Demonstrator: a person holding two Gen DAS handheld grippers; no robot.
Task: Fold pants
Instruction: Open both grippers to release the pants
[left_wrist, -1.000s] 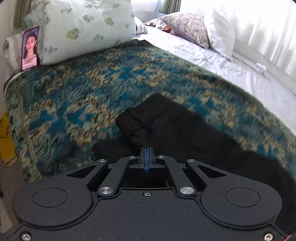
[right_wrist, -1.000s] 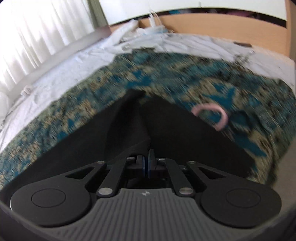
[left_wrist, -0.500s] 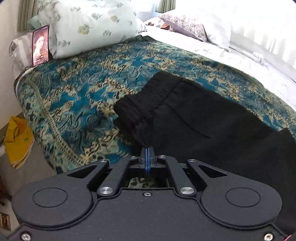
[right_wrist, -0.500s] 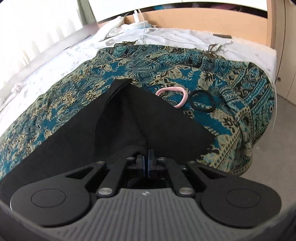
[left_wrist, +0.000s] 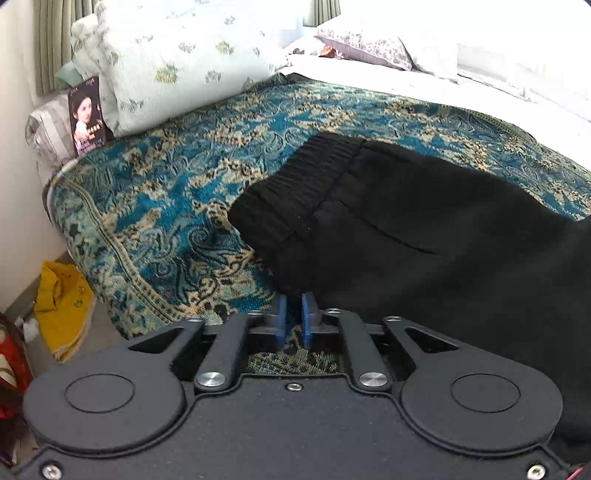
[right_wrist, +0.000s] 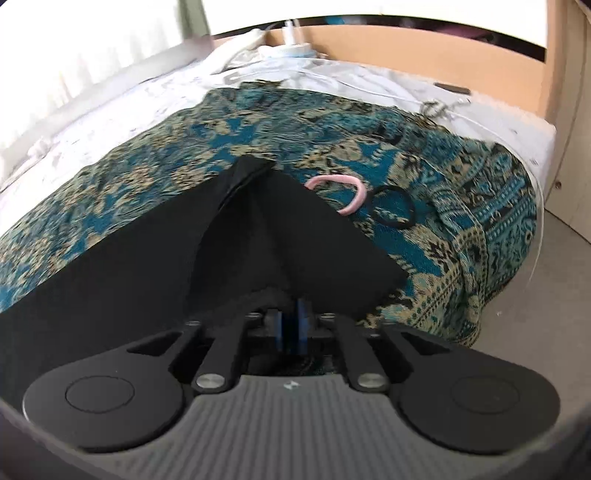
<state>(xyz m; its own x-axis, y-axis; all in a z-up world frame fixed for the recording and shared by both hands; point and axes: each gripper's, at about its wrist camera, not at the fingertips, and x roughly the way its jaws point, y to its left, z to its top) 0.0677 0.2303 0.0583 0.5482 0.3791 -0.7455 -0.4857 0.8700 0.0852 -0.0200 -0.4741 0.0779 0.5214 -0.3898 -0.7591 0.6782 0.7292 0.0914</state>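
Lying flat, the pants (left_wrist: 424, 236) overhang the bedspread (left_wrist: 166, 206) edge — jaws parted.

Your left gripper (left_wrist: 293, 317) sits low and points forward, level with the bed surface. Its two blue fingers (left_wrist: 281, 319) stand slightly apart with a narrow gap between them, and nothing is pinched in that gap. Your right gripper (right_wrist: 291, 326) is also low and pointing forward. Its blue fingers (right_wrist: 302, 325) are parted by a thin slit too, their tips partly hidden under dark cloth, so you cannot tell from here whether they are clamping anything.
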